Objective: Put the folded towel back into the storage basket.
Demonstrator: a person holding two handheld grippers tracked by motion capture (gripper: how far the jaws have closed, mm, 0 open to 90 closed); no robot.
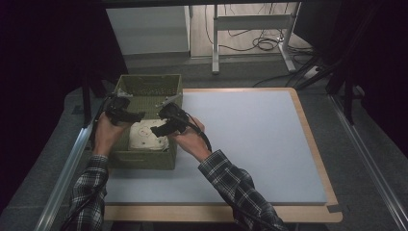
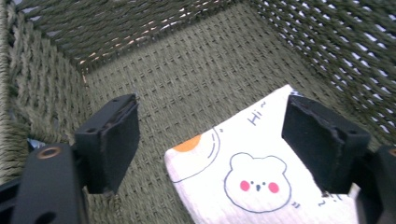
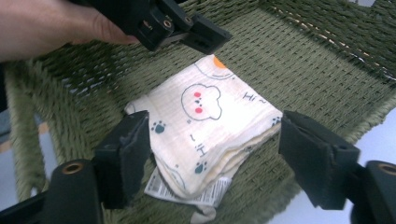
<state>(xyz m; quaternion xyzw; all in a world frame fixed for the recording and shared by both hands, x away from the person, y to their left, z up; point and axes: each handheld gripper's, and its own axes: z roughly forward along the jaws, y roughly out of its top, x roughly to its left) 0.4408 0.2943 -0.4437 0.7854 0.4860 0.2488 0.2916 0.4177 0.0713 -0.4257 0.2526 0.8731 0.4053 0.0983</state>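
The folded cloth (image 2: 261, 182) reads "Hi~" at the bear print's one o'clock. Its white tag (image 3: 205, 193) carries print too small to read.

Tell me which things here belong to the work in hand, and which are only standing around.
Belongs to the work:
- folded cloth, lying in the basket
- green woven basket
- left gripper, open
- right gripper, open

Only standing around:
- grey mat on the table
- metal stand and cables on the floor behind

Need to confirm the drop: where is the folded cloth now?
The folded cloth lies flat on the floor of the green woven basket, at the table's left, beneath both open tongs.
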